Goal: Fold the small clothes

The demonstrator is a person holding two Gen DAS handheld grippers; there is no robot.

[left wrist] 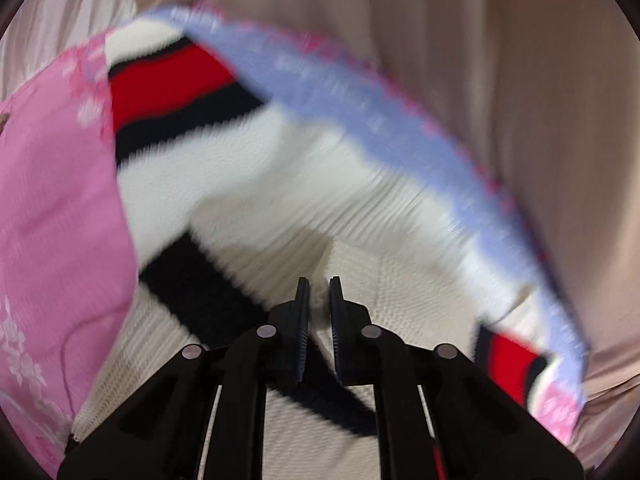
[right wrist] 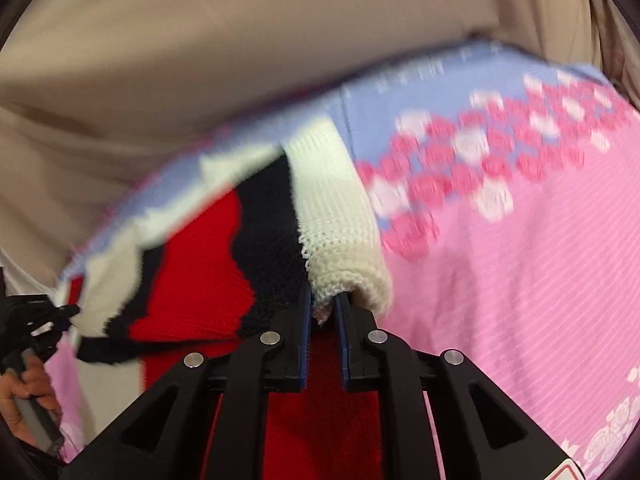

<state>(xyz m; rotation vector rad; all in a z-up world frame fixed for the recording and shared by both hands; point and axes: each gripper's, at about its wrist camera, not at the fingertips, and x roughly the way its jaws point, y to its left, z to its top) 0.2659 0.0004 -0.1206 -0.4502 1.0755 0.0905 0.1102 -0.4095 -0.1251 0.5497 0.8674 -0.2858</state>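
1. Sweater (right wrist: 192,280), a small knit in white, red and black, lies over a pink and blue floral sheet (right wrist: 500,240) on a beige bed (right wrist: 200,60); much of both views is blurred.
2. Right gripper (right wrist: 324,308) is clamped on a white ribbed edge, likely a cuff or hem, which bunches up thickly just above the jaws.
3. Left gripper (left wrist: 319,296) has its jaws nearly together, with a tuft of white knit pinched between the tips.
4. Judging by the way it drapes and bunches, the knit is soft, light and stretchy; it will sag and stretch if pulled by one point.
5. It looks grippy, not slippery, but loose stitches could snag on the pads.
6. Best holds are the doubled ribbed edges or corners, two points well apart, so that the fold falls straight.
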